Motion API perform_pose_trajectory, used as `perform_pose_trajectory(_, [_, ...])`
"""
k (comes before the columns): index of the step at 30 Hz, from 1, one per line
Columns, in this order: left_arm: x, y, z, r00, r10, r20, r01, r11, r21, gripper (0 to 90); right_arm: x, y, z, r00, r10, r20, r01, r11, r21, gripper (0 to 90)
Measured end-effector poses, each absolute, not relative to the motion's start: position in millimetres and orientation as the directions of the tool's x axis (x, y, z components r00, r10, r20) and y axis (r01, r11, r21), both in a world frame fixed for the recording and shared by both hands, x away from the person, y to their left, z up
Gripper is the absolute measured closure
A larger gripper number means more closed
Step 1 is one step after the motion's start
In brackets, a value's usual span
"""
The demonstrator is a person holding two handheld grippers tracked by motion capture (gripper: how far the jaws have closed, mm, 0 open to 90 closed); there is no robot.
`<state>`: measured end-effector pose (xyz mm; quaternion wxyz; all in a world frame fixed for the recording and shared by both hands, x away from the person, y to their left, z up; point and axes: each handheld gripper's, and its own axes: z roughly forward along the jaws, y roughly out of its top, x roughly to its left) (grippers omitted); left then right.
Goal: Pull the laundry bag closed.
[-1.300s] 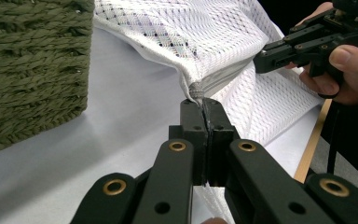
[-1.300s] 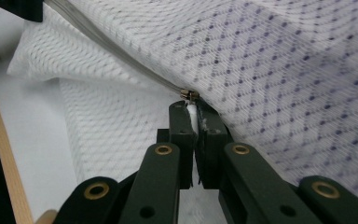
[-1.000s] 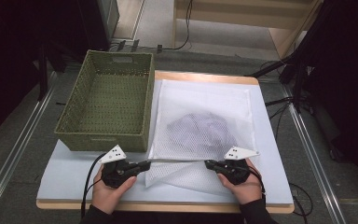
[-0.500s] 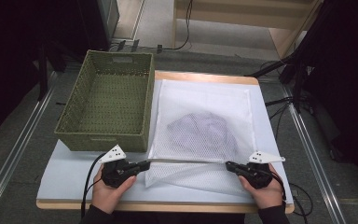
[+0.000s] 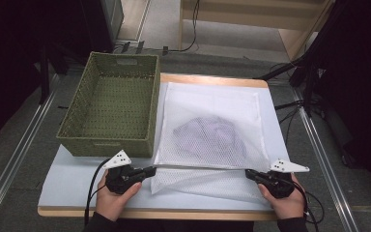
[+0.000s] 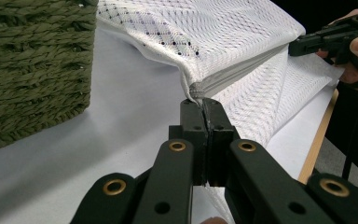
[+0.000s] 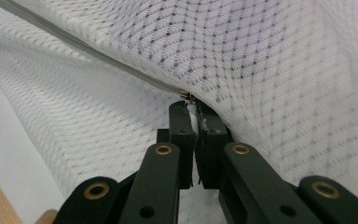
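Nearest, at the table's near edge, a white mesh laundry bag is gripped at both ends of its zippered edge. The left gripper is seen with its jaws pressed together on the bag's near left corner, at the end of the zipper. The right gripper is closed on the zipper pull at the near right. Between them the zipper line is stretched left to right, parallel to the table's near edge, and the mouth is parted, a lower mesh layer lying nearer. From there the bag is laid flat, reaching toward the far edge, with a purplish garment dimly visible inside. A green woven basket stands just left of the bag. No readable writing can be made out.
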<state>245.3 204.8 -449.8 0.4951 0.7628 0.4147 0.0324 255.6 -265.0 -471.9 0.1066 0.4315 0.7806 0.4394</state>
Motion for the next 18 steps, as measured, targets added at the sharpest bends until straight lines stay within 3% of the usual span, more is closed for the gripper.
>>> perform_pose_trajectory(18, [245,202,-450,0.659,0.66,-0.36,0.598,-0.17,0.783,90.0,248,-300,-474,-0.537,0.814,0.223,0.599,0.181,0.78,87.6])
